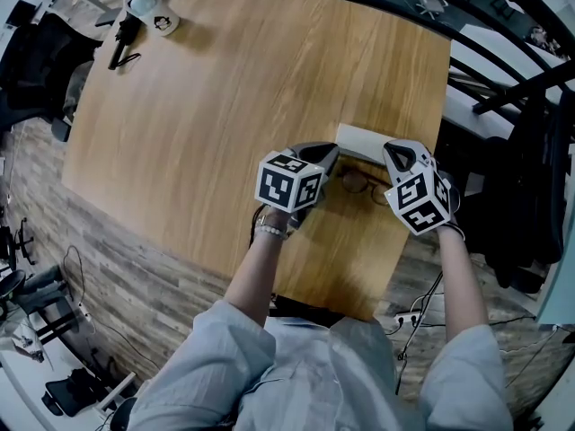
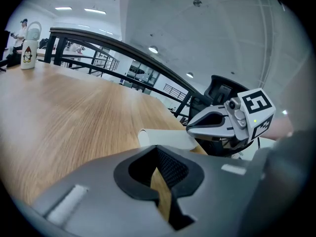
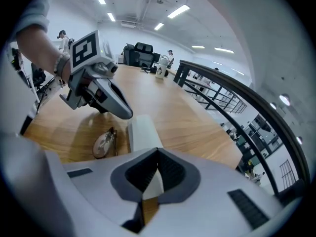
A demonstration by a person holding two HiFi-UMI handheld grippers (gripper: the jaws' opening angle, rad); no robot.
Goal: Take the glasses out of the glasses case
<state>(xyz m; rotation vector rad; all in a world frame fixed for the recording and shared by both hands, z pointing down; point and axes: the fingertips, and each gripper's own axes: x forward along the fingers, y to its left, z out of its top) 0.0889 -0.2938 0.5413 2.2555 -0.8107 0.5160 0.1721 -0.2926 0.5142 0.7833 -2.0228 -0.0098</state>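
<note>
Left tool (image 1: pixel 325 157), jaws together with nothing between them, tip held low over the desk (image 1: pixel 225 106) at the left end of the glasses case (image 1: pixel 364 139); in the left gripper view its closed tip (image 2: pixel 158 151) sits just short of the white case (image 2: pixel 165 138), with the right tool (image 2: pixel 191 127) ahead on the right. Right tool (image 1: pixel 396 156), jaws likewise pressed together and empty, angled downward at the right end of the case; in the right gripper view its tip (image 3: pixel 158 153) lies just behind the case (image 3: pixel 142 131), with the left tool (image 3: pixel 126 113) opposite. Each tool carries a cube with square markers. The glasses (image 1: pixel 359 184) lie on the bare wood outside the case, just beside its near long side and between the two tools, touched by neither; the right gripper view shows them (image 3: pixel 104 143) to the left of the case, below the left tool's tip. Whether the case is open or closed cannot be told. Far corner of the desk: a white bottle (image 1: pixel 154 12) with a dark object (image 1: pixel 121 41) just beside it. A dark railing (image 3: pixel 237 90) runs past the desk's far edge. Lower edge of the head view: the person's light sleeves (image 1: pixel 216 353)
</note>
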